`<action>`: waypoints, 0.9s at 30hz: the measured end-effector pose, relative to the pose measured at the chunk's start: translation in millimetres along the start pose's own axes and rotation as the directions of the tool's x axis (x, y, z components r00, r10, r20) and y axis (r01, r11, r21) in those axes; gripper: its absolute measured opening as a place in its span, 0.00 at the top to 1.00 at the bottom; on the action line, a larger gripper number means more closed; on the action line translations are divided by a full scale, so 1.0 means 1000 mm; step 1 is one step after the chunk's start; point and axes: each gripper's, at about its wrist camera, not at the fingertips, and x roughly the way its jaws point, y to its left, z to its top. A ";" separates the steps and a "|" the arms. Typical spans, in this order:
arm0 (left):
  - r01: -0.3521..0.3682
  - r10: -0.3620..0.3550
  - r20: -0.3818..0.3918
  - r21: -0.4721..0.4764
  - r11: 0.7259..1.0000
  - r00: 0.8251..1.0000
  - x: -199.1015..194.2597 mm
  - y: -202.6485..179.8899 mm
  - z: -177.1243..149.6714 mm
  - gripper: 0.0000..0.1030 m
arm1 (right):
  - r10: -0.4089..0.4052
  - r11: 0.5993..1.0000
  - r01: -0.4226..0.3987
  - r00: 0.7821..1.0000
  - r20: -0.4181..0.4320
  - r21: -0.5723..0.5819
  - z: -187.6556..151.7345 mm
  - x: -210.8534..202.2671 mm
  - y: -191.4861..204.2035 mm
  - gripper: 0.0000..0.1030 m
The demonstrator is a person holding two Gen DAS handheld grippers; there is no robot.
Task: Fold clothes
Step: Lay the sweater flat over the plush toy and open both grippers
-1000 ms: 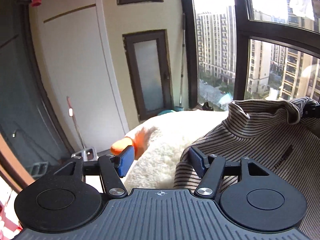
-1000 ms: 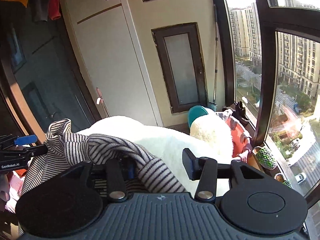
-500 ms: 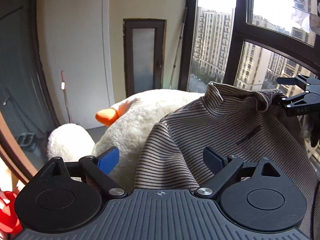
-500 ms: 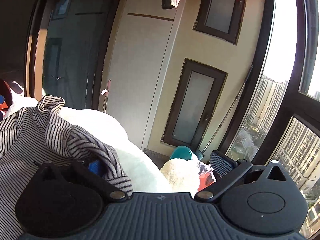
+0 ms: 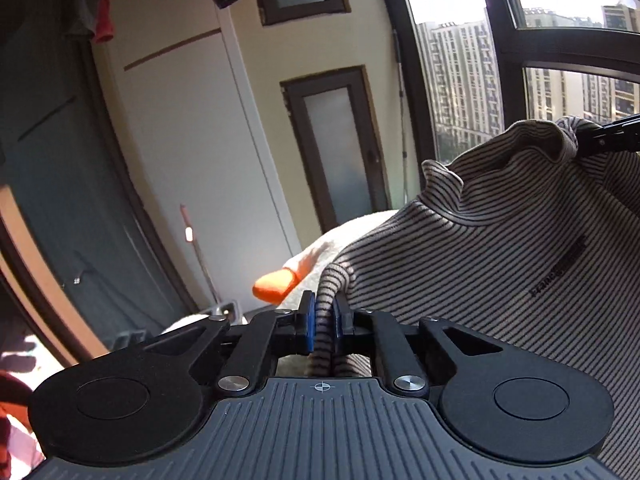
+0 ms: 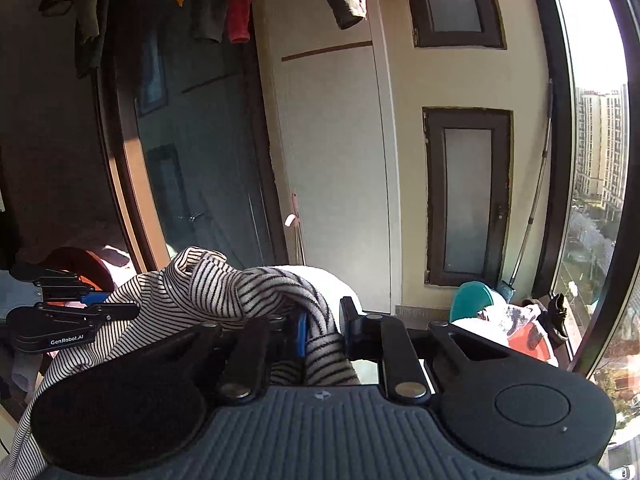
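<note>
Our left gripper [image 5: 324, 316] pinching the striped top [image 5: 500, 264], our right gripper [image 6: 323, 330] closing on it too

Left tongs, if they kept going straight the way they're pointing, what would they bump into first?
The left tongs are shut on a fold of the striped sweater, so they are already in it. Just past that, probably the white plush toy with its orange beak, though depth is hard to judge.

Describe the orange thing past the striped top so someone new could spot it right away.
Start at the frosted door on the far wall and drop to the white plush below it. The orange beak juts from that plush, left of the striped top. It is the only bright orange piece on that white plush.
</note>
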 end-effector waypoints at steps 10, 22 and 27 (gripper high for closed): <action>-0.050 0.046 -0.035 -0.143 0.988 0.998 0.002 0.019 -0.011 0.43 | -0.140 0.961 0.165 0.983 -0.121 0.223 -0.041 0.033 -0.055 0.40; 0.148 -0.164 -0.023 -0.324 0.934 0.986 -0.103 -0.010 -0.050 0.00 | -0.197 0.948 0.217 0.974 -0.107 0.231 -0.106 -0.096 0.020 0.42; 0.134 -0.167 -0.098 -0.284 0.950 0.981 -0.114 -0.037 -0.065 0.00 | -0.264 0.920 0.273 0.962 -0.069 0.281 -0.128 -0.135 0.072 0.04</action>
